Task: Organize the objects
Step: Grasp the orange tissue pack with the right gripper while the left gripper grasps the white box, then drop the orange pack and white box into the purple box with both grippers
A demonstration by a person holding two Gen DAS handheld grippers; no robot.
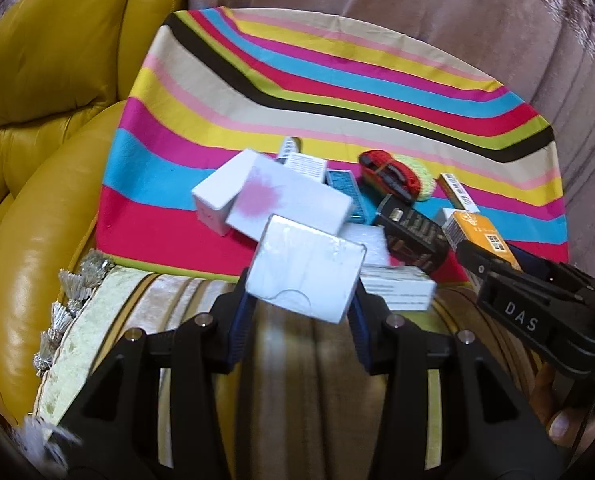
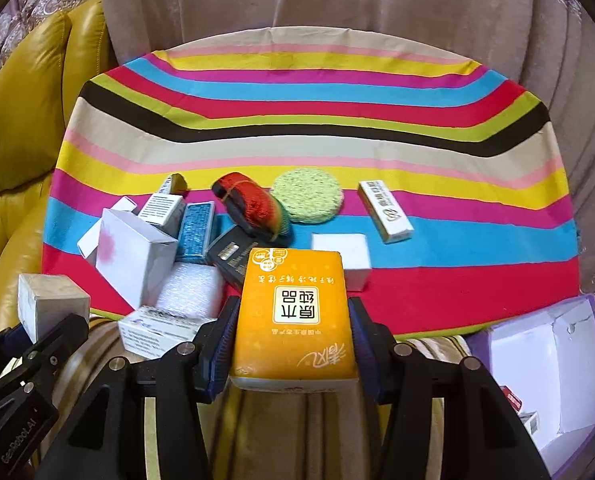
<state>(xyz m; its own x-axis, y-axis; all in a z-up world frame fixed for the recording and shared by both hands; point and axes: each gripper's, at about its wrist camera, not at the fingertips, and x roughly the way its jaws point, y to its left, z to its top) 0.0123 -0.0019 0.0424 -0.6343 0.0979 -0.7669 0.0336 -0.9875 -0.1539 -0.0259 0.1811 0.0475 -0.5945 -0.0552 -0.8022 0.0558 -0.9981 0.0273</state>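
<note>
1. Left wrist view. Left gripper: pads clamped on the two side faces of a small white box, held clear of the striped cloth at its near edge, above the sofa cushion.
   - Handling, as judged: thin card, likely light and perhaps hollow. The walls would dent under a hard squeeze, and the glossy skin may slip, so hold low across the short sides, as now.
   - Behind it: a heap of white cartons, among them a box with a pink blot.
   - At the right edge: the right gripper on an orange pack.

2. Right wrist view. Right gripper: pads pressed on the long edges of the orange tissue pack, raised at the cloth's near edge.
   - Handling, as judged: soft, film-wrapped, light. It gives under pressure and could bow or slide, so take it mid-length across the narrow width.
   - Lower right: an open lilac box, a likely receptacle.
   - On the cloth: a green sponge disc and a white cube carton.
</note>
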